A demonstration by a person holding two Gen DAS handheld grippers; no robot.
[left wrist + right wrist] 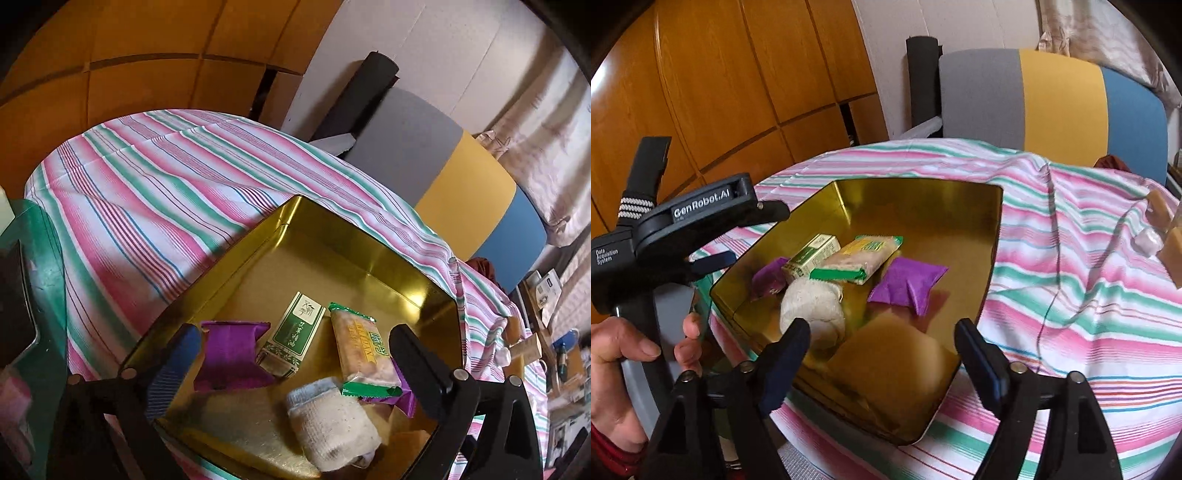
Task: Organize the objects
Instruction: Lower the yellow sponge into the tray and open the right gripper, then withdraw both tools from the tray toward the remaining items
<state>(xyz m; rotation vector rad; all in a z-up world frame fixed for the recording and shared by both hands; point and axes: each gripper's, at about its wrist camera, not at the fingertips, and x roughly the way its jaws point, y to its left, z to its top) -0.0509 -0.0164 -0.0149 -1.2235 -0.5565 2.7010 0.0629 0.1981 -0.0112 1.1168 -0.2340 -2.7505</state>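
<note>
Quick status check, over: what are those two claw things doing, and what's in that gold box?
Left gripper open, empty. Right gripper open, empty. Gold tin holds two purple packets, green box, biscuit pack, white roll. Nothing blocking.

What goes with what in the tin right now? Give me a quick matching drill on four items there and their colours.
Things:
1. tin
2. long biscuit pack
3. small box
4. rolled bundle

Colours:
A. white, cloth-like
B. green and white, printed
C. gold inside
D. clear wrap with green ends

Pairs: 1-C, 2-D, 3-B, 4-A
</note>
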